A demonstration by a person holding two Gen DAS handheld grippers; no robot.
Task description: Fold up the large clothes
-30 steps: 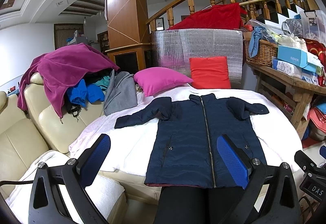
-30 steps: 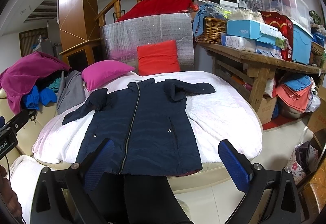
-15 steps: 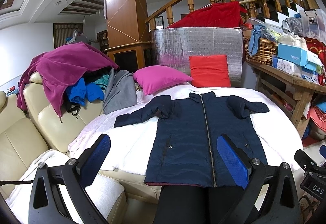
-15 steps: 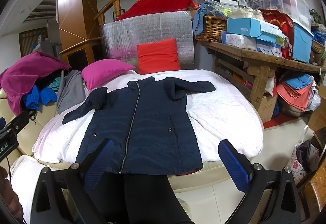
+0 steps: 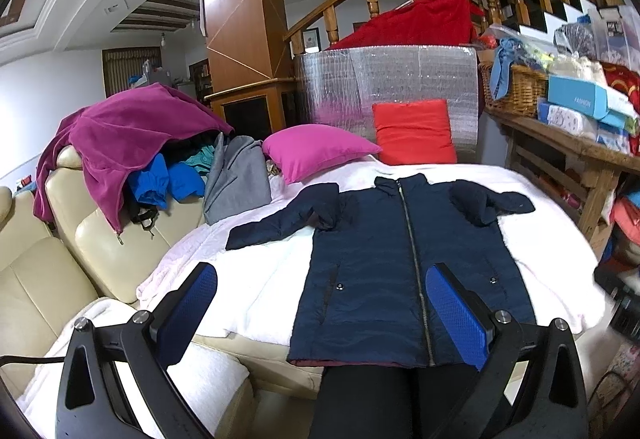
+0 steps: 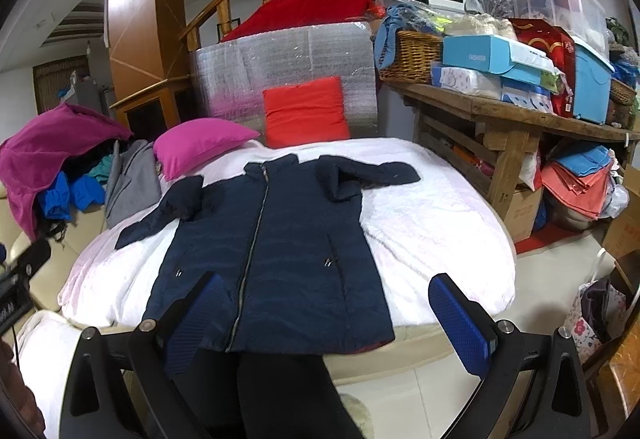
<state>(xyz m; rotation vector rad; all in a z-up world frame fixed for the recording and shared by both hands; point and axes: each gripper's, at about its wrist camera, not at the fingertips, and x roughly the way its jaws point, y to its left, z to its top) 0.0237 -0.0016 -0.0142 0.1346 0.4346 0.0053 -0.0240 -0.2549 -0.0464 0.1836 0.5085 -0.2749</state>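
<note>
Navy puffer coat (image 5: pixel 404 267) lies flat, its hem overhanging the white bed's (image 6: pixel 440 223) near edge; left gripper (image 5: pixel 320 315) and right gripper (image 6: pixel 332 323), both spread wide, probably risk dragging it off.

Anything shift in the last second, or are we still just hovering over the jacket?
Almost nothing changed. The navy jacket lies flat and zipped, sleeves as before. Both the left hand-held gripper and the right hand-held gripper stay open and empty; the right camera's view shifted only slightly.

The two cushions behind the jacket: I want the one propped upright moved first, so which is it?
The red cushion, leaning upright against the silver bubble-wrapped panel. The pink cushion lies flat left of it.
</note>
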